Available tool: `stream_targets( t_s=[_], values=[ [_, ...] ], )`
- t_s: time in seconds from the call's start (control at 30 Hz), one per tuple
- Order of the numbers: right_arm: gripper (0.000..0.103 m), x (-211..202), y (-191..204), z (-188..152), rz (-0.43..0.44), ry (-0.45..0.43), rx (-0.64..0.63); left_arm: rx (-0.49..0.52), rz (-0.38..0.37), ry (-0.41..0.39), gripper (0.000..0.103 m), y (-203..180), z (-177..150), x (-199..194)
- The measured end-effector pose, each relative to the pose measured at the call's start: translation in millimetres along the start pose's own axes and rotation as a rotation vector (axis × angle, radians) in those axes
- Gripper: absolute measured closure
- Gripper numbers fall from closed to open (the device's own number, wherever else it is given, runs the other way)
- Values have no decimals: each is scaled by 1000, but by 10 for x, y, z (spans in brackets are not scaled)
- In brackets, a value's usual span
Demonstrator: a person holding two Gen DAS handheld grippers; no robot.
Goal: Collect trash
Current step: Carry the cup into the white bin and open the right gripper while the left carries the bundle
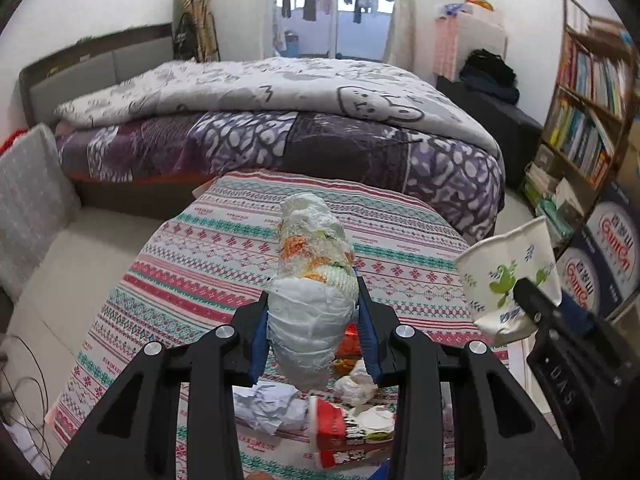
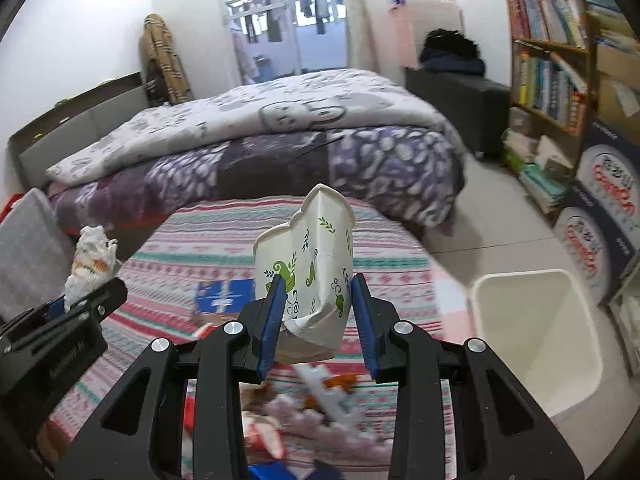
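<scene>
Bedroom with bed [image 1: 280, 120], bookshelf [image 1: 584, 120] and striped cloth [image 1: 200, 264] over a low table; white bin [image 2: 536, 340] on the floor right of it. Crumpled paper [image 1: 272, 404] and red wrapper [image 1: 340, 432] on the cloth. Left claw [image 1: 312, 320] clamped on a rolled diaper [image 1: 312, 280], held above the cloth, long axis pointing forward and up. Right claw [image 2: 318, 316] pinching a crushed cup [image 2: 312, 264], mouth upward, above the cloth.

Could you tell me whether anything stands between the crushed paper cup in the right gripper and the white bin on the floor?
Nothing visible does. The paper cup is clamped in the right gripper, and the white bin stands open-topped to its right, beside the patterned table.
</scene>
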State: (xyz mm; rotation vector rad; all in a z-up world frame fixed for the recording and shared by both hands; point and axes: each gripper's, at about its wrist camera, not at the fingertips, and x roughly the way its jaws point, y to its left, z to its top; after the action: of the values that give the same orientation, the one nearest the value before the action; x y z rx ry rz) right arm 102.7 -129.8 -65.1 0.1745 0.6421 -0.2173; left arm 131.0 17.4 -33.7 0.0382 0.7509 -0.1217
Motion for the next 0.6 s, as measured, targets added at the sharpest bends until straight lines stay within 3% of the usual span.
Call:
stream_targets(
  t_s=[0.33, 0.6],
  values=[
    [71, -117, -379, -33, -102, -9, 16, 78, -30, -37, 65, -600, -64, -11],
    [71, -151, -1008, 0, -209, 14, 100, 135, -89, -19, 65, -1087, -172, 54]
  ],
)
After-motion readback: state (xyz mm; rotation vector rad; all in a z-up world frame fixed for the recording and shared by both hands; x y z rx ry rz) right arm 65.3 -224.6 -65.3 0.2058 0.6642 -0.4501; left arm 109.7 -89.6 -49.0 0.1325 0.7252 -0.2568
